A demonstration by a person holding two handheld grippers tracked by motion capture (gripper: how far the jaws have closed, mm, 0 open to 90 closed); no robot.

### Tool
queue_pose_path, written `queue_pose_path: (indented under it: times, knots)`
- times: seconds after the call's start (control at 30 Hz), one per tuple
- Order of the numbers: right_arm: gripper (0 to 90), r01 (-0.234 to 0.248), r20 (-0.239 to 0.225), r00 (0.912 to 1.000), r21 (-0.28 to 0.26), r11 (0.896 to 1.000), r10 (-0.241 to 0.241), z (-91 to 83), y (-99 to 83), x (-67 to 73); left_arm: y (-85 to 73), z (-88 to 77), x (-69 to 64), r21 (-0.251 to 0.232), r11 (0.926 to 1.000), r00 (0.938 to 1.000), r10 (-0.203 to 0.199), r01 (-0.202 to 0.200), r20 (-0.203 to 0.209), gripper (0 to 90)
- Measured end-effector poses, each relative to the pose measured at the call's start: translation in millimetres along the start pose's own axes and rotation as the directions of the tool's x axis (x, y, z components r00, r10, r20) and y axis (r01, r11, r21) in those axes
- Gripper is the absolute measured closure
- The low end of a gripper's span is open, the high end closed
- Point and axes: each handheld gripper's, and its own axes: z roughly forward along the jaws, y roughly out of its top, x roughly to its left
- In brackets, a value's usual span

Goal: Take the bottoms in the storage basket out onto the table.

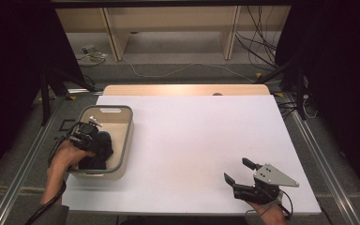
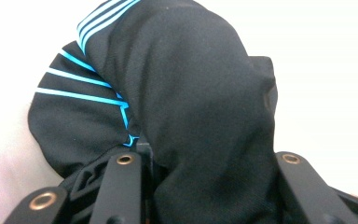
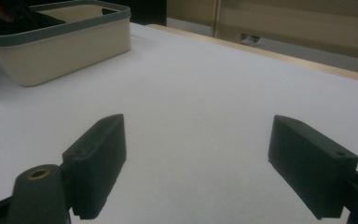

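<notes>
High view: left gripper (image 1: 90, 133) clamps black garment with cyan stripes (image 1: 102, 149) inside beige plastic basket with grey rim (image 1: 127, 136); right gripper (image 1: 243, 171) hovers open over white table (image 1: 192, 136).

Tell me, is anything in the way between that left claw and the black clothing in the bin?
Nothing visible is. The left gripper is down inside the beige bin, and its jaws are already closed on a fold of the black garment with blue stripes. The right gripper rests open on the white table, well apart.
</notes>
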Motion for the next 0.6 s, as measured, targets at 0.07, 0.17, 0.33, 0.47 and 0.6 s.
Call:
queue_pose_path:
  times: [0.07,0.17,0.33,0.47,0.6]
  knots:
    - [20.1,0.001,0.001,1.0000,0.000,1.000,-0.001,-0.4,0.0,-0.3,-1.4,-3.5,1.7,-0.025,0.9996,0.9997,-0.008,0.009,0.022,61.8]
    - [20.1,0.001,0.002,1.0000,0.001,1.000,-0.001,-0.8,0.0,-0.4,-2.4,-9.5,3.1,-0.048,0.9988,0.9994,-0.010,0.012,0.033,62.6]
    - [20.1,0.001,0.003,1.0000,-0.001,1.000,-0.001,-0.8,0.2,-0.2,-2.5,-21.5,2.9,-0.099,0.9949,0.9985,-0.014,0.019,0.053,62.7]
    - [20.1,0.003,0.005,1.0000,-0.001,1.000,-0.003,-0.9,0.2,-0.1,-2.0,-30.4,2.2,-0.134,0.9908,0.9978,-0.012,0.020,0.065,62.7]
    - [20.2,0.004,0.004,1.0000,0.000,1.000,-0.004,-0.9,0.1,-0.3,-2.0,-37.5,1.2,-0.162,0.9866,0.9977,-0.006,0.017,0.068,62.7]
